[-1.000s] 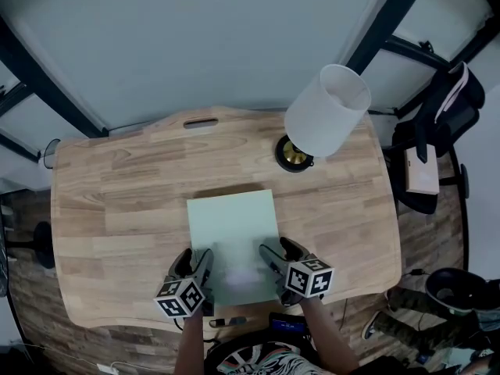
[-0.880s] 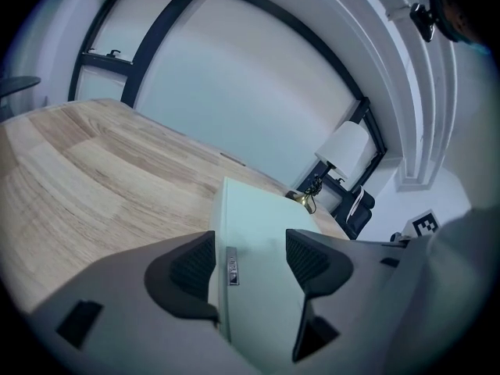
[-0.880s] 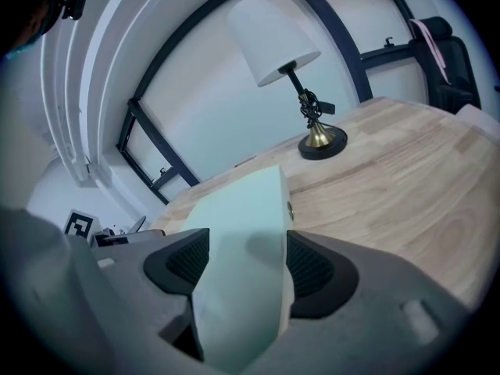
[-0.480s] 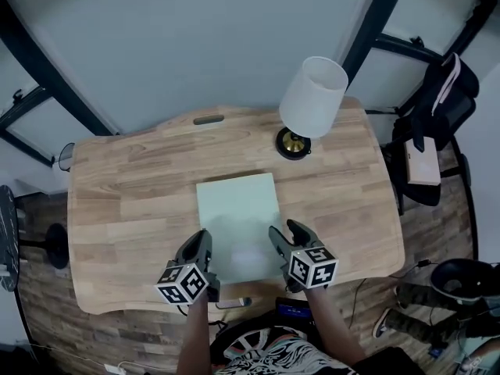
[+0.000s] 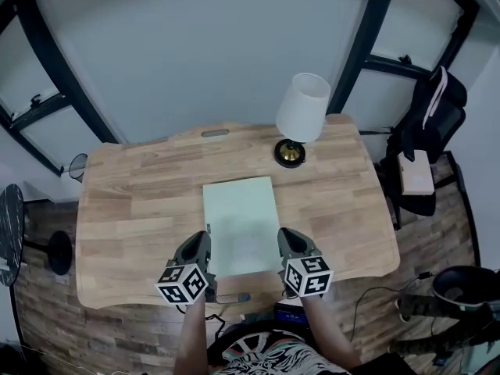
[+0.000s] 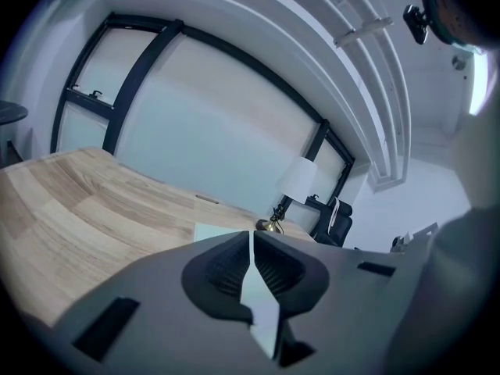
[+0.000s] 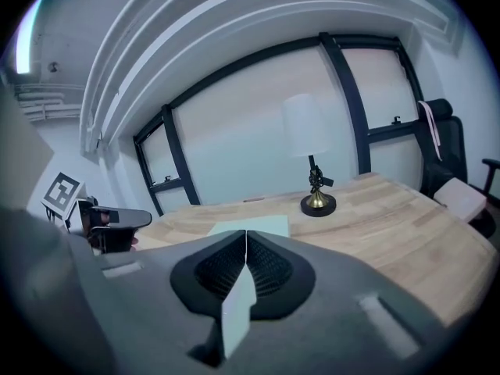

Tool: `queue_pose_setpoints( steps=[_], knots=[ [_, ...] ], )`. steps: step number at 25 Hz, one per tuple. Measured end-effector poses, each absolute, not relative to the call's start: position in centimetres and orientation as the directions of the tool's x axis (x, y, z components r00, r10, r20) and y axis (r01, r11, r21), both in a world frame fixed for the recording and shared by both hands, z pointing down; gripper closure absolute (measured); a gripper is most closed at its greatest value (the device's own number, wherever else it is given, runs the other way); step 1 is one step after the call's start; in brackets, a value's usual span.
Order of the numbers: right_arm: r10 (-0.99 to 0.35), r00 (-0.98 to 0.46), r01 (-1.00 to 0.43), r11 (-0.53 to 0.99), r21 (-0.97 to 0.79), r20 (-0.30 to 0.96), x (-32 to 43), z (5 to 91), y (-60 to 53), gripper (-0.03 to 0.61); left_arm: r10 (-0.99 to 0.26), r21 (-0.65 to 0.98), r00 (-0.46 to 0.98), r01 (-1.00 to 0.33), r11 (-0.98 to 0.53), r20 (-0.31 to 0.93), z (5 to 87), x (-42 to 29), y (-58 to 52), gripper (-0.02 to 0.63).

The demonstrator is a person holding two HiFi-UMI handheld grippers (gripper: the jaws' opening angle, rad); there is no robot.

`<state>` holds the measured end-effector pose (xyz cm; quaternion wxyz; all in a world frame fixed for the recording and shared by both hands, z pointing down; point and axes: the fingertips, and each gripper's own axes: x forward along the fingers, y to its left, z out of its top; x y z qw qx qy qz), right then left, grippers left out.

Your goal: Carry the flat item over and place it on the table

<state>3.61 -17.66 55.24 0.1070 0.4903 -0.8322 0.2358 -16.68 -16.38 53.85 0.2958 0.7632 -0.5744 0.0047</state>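
Note:
A pale green flat sheet [image 5: 238, 217] lies on the wooden table [image 5: 133, 201], its near edge close to the table's front edge. My left gripper [image 5: 199, 246] is at the sheet's near left corner and my right gripper [image 5: 287, 241] at its near right corner. Both are shut. In the left gripper view a pale strip of the sheet [image 6: 262, 307] runs between the closed pads of the left gripper [image 6: 251, 237]. The right gripper view shows the right gripper [image 7: 246, 234] the same way, with the rest of the sheet [image 7: 262, 225] flat ahead.
A lamp with a white shade [image 5: 302, 109] and brass base [image 5: 290, 153] stands at the table's far right. A dark chair with a box [image 5: 422, 158] is to the right of the table. A small dark object [image 5: 233, 297] lies at the table's front edge.
Both grippers stood open over the sheet's near edge and have shut at its corners. The head camera has pulled back, so the table looks smaller.

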Motion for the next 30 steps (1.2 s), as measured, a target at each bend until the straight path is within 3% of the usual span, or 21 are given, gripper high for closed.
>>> queue_pose_setpoints(
  steps=[6,15,30],
  knots=[
    [-0.795,-0.482,-0.876,0.441,-0.193,0.369,3.0,52.9,-15.4,0.572,-0.895,0.382,0.332,-0.901,-0.206,0.299,51.4,-16.2,-14.6,0.594],
    [-0.818,-0.473,-0.88,0.455,-0.135,0.327,2.3,50.7,-12.9,0.572,-0.887,0.415,0.392,-0.869,-0.27,0.245,49.4,-14.8,-12.5,0.6],
    [-0.853,-0.45,-0.892,0.418,-0.17,0.266,3.4,49.7,-12.4,0.572,-0.898,0.414,0.364,-0.878,-0.241,0.249,49.4,-15.5,-11.2,0.601]
  ],
)
